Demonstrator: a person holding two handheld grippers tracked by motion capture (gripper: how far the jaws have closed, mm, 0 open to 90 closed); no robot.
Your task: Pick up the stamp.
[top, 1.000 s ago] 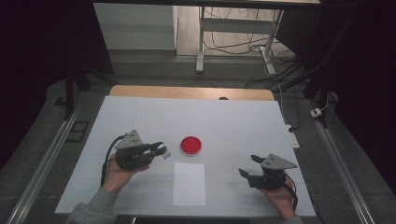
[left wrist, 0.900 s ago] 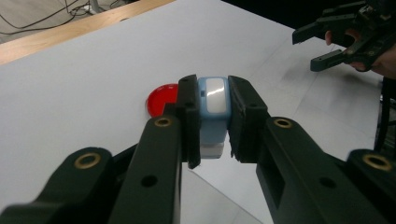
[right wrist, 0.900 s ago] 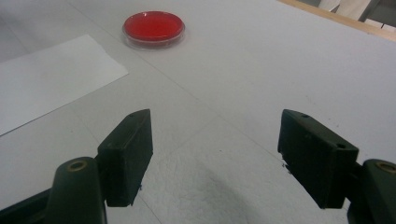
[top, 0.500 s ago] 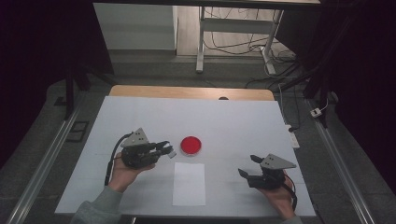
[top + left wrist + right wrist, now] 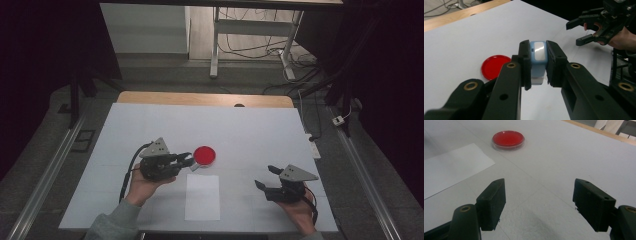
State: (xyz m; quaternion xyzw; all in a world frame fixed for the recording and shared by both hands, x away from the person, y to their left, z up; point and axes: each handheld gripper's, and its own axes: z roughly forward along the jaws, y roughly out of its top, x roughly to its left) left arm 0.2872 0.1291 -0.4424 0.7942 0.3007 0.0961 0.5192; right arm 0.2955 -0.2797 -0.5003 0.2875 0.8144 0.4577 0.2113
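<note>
Stamp block (image 5: 538, 61), pale blue with a white base, sits clamped between my left gripper (image 5: 537, 63) jaws, held off the white table (image 5: 250, 125) just beside the red dish (image 5: 205, 155). Looks like hard plastic: light, stiff, smooth-sided, so probably slippery. Flat side faces give the pads good purchase; I'd keep hold there, mid-height. White paper sheet (image 5: 202, 197) lies near, between my hands. Right gripper (image 5: 539, 203) jaws stand wide apart, holding nothing.
</note>
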